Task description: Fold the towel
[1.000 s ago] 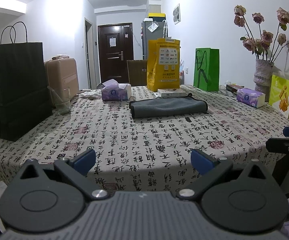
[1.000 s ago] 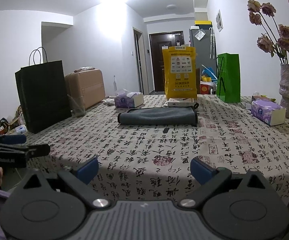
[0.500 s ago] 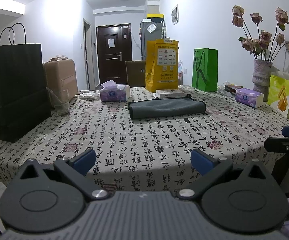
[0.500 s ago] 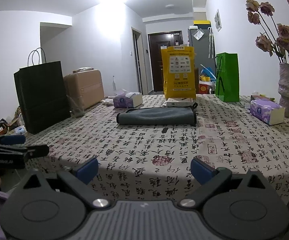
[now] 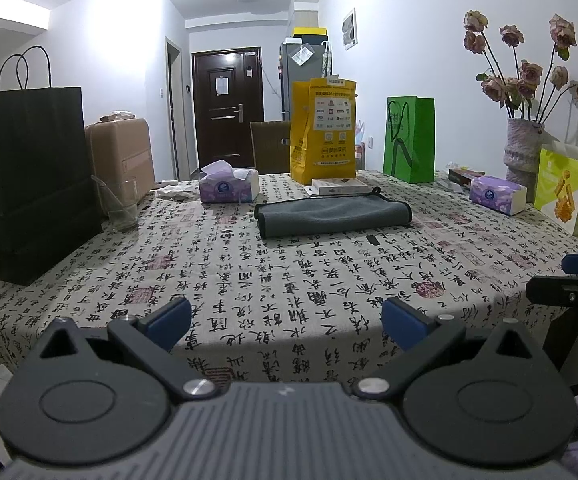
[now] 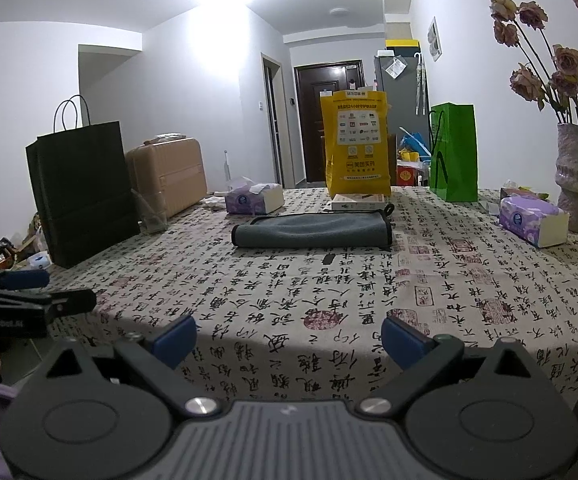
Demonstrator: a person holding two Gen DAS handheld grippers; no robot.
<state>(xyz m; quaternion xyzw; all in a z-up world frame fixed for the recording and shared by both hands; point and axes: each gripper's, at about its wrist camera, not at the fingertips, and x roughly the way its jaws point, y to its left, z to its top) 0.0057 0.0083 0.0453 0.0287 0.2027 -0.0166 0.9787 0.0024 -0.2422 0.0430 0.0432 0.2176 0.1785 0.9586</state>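
Left wrist view: apartment room, table [image 5: 289, 280] under a calligraphy-print cloth, bags and tissue boxes around the edges. My left gripper [image 5: 285, 320] sits at the near table edge, jaws spread wide, holding nothing. The grey towel [image 5: 333, 218] lies mid-table, well ahead and a bit right of my centreline, already looking folded into a strip, its long axis running left-right across my view. A small dark object [image 5: 373, 240] lies just in front of it; can't tell what it is. My right gripper shows only as a sliver at the right edge, so no read on it here. Right wrist view: same room, dark door at the back. My right gripper [image 6: 289, 336] is also at the near edge, jaws wide apart, empty. Towel [image 6: 313, 230] is straight ahead, nearly centred, long axis again crosswise, hanging loop at its right end. Both tongs are well short of it; I judge the right one is better lined up, the left needs to angle right. Next reach takes one short end each.
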